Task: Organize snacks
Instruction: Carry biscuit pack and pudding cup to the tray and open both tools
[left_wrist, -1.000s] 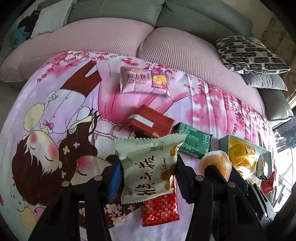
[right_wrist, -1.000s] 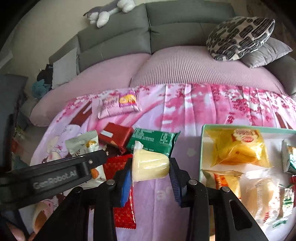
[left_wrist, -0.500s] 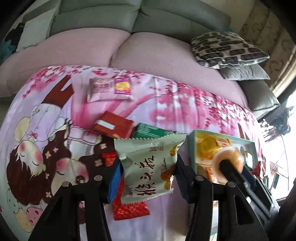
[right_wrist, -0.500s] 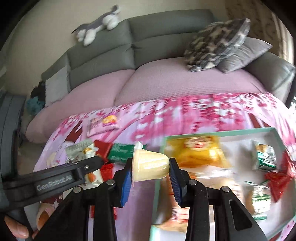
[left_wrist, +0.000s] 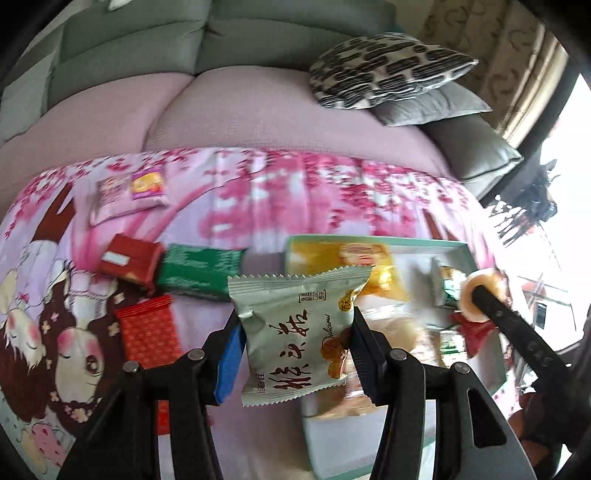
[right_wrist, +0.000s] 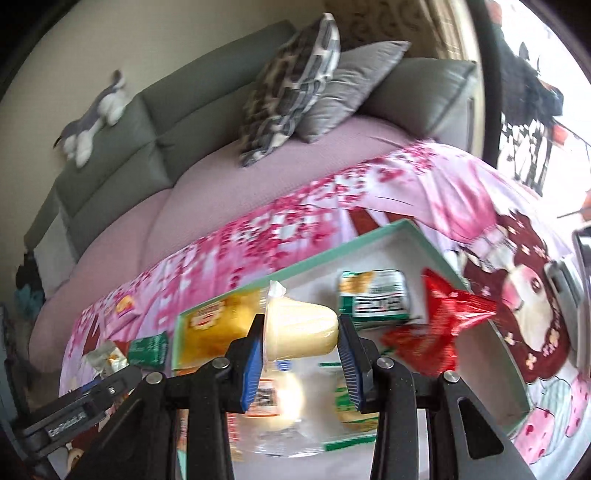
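Covering the surface is a pink cartoon-print cloth with cherry blossoms and a brown-haired girl figure (left_wrist: 258, 199), spread in front of a grey sofa with lilac seat cushions (left_wrist: 229, 107); a black-and-white patterned pillow (left_wrist: 388, 70) and a plain grey pillow (left_wrist: 432, 107) sit at the sofa's right end, a grey-and-white plush toy (right_wrist: 92, 122) lies on the backrest, bright window at far right. Loose snacks lie on the cloth's left half: a pink flat packet (left_wrist: 129, 192) nearest the sofa edge, a dark red box-shaped pack (left_wrist: 131, 262) touching a green foil packet (left_wrist: 199, 271), and a red patterned sachet (left_wrist: 149, 332) just in front of them. A shallow white tray with mint-green rim (right_wrist: 417, 230) sits on the cloth's right half, holding a yellow bagged cake (right_wrist: 218, 325), a green-and-white packet (right_wrist: 373, 295), a crumpled red wrapper (right_wrist: 443, 321) and more pale packs, blurred. Both grippers point steeply down over the tray's near-left part, the right one rolled so the scene tilts. The left gripper (left_wrist: 295, 343) is partly closed, pads pinching both sides of a pale green serrated-edge pastry packet with dark calligraphy (left_wrist: 295, 332), held upright above the tray's left rim. The right gripper (right_wrist: 301, 328) is narrowly closed, blue pads clamping a pale yellow plastic jelly cup (right_wrist: 299, 328) lying sideways, above the tray's middle. A hand (left_wrist: 532, 413) shows at the left view's right edge behind the right gripper.
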